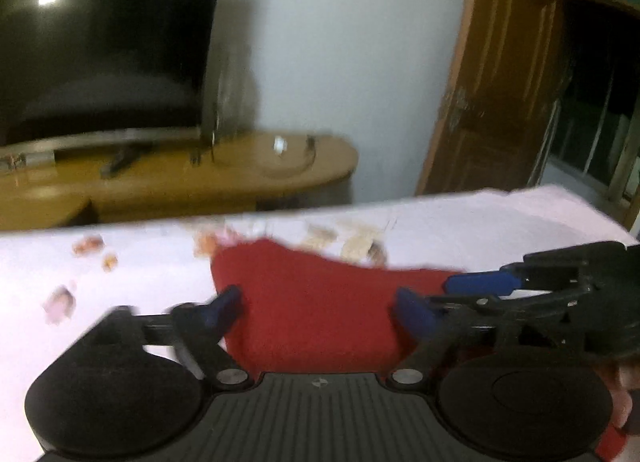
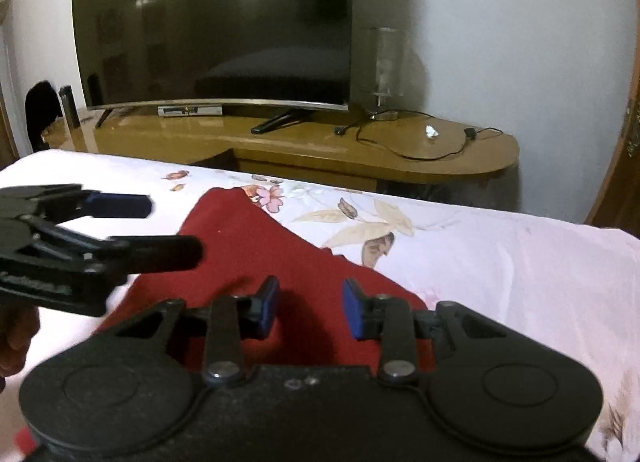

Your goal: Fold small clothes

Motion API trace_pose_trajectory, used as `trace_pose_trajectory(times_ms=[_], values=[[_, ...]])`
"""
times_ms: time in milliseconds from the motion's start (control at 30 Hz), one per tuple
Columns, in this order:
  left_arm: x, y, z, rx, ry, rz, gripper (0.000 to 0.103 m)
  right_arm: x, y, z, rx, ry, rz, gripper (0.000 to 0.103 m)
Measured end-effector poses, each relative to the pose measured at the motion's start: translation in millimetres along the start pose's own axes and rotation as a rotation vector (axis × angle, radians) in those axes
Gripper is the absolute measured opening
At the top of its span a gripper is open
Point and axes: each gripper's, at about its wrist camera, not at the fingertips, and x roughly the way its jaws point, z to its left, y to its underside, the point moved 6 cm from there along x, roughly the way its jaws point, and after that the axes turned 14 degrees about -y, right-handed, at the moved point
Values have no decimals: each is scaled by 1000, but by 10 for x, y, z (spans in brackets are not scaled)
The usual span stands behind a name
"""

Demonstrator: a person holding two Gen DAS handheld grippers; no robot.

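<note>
Lying flat on the floral sheet (image 2: 500, 262), the red garment (image 2: 248, 246) sits beneath both spread, empty grippers: left gripper (image 1: 318, 304), right gripper (image 2: 310, 308).

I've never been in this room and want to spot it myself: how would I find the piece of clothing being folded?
Start at the big dark television on its wooden stand, then look down to the bed with the pale flowered sheet in front. The red garment lies flat there, the only solid red thing on the sheet.
</note>
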Motion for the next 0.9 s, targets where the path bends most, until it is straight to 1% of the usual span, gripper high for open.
trace_pose_trajectory(times_ms=[33,67,100,133,167,200,300,333,367,433,467,500,533,567,633,700,767,800,833,900], values=[[123,84,-25,21,-2,46,72,100,41,-54,28,4,25,33],[219,189,-51,35,-9,71,74,188,116,-109,44,13,59,34],[243,220,-32,9,-2,71,76,216,171,-131,38,19,60,35],[264,220,12,-35,10,97,77,210,200,-150,35,14,43,35],[266,211,40,-56,17,114,78,193,217,-161,43,5,33,35],[251,196,45,-56,12,118,78,171,227,-181,51,-7,24,35],[40,200,28,-14,-21,96,78,80,233,-294,97,-48,-2,36],[-57,232,32,-7,-26,95,78,17,247,-331,106,-35,-10,36],[-131,253,63,-9,-27,101,78,-36,274,-390,99,2,-6,36],[-333,339,131,-3,-44,105,78,-184,350,-500,125,-32,-5,38],[-445,349,190,0,-57,98,78,-283,370,-546,142,-50,-3,44],[-530,368,244,-13,-64,101,78,-395,373,-586,154,-58,-6,67],[-602,407,293,-38,-59,110,78,-533,391,-632,174,-73,-23,79],[-656,450,337,-75,-32,122,78,-667,424,-678,201,-107,-53,86],[-650,527,368,-142,30,170,78,-843,538,-807,306,-170,-64,85],[-615,610,378,-228,115,214,77,-922,691,-937,440,-256,-45,86],[-553,691,345,-302,188,267,77,-972,809,-950,523,-355,-27,85],[-513,737,322,-325,217,300,77,-962,849,-932,547,-390,-8,85],[-463,799,285,-325,224,334,77,-915,881,-908,569,-416,24,85],[-451,827,245,-318,227,322,77,-731,969,-841,612,-462,120,87]])
